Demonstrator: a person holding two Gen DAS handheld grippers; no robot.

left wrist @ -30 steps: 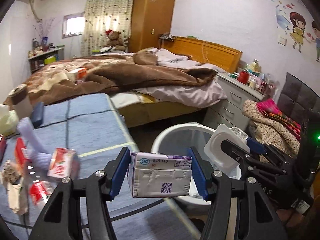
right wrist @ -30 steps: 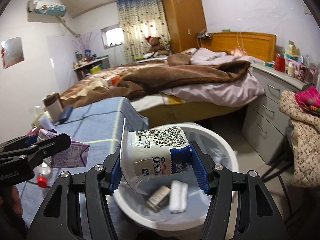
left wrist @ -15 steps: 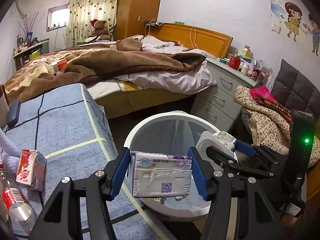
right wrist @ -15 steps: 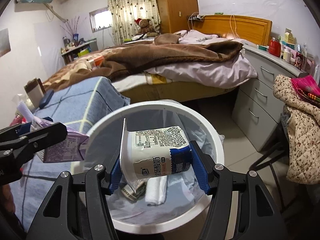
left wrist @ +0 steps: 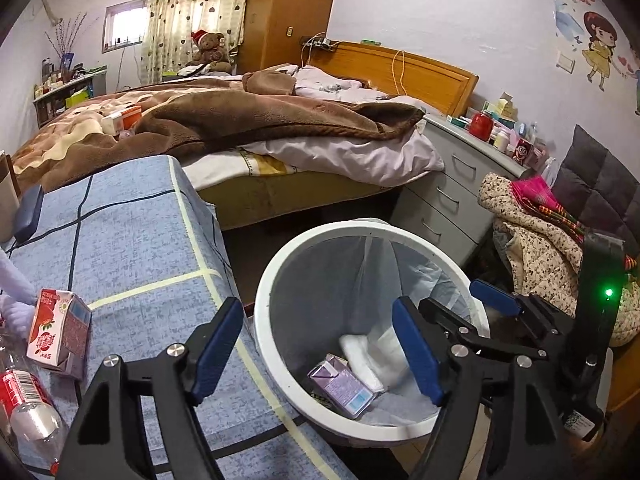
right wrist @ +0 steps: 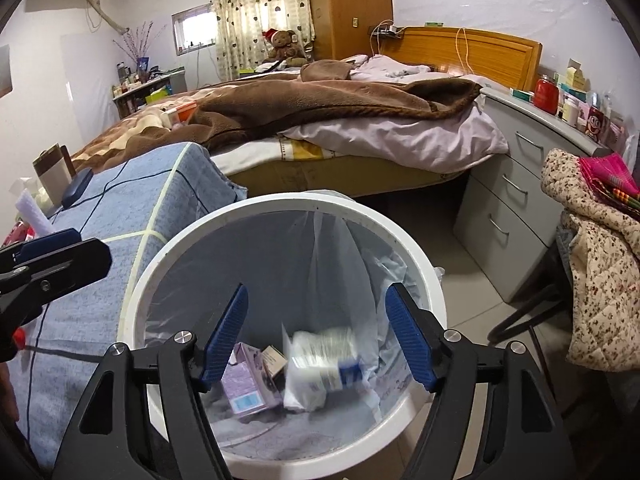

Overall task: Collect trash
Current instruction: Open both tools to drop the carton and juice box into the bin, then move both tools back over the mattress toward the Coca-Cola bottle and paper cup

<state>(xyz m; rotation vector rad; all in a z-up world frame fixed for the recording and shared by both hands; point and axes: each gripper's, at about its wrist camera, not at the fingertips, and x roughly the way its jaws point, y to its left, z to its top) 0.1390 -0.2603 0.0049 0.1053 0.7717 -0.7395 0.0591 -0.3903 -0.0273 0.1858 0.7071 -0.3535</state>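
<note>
Red-and-white, a small juice carton (left wrist: 60, 332) stands near the left edge of the blue checked blanket-covered surface (left wrist: 132, 240), with a clear plastic bottle with a red label (left wrist: 28, 404) lying just beside it toward the near left corner; both are trash not yet collected. The left gripper (left wrist: 318, 350) hangs over the near rim of the round white plastic bin with a clear liner (left wrist: 276, 268), its blue-padded jaws opening wide with nothing between them. The purple drink carton (left wrist: 342, 386) lies on the bin's floor beside a white wad. The right gripper (right wrist: 316, 340) is above the same bin, jaws also opening and empty, and the blurred white-and-blue yogurt pouch (right wrist: 320, 364) seems to be dropping inside. The drop-off step looks finished. Next, I judge, both hands should swing left to the blanket's edge, one lining up on the juice carton's narrow sides and the other across the bottle.
</note>
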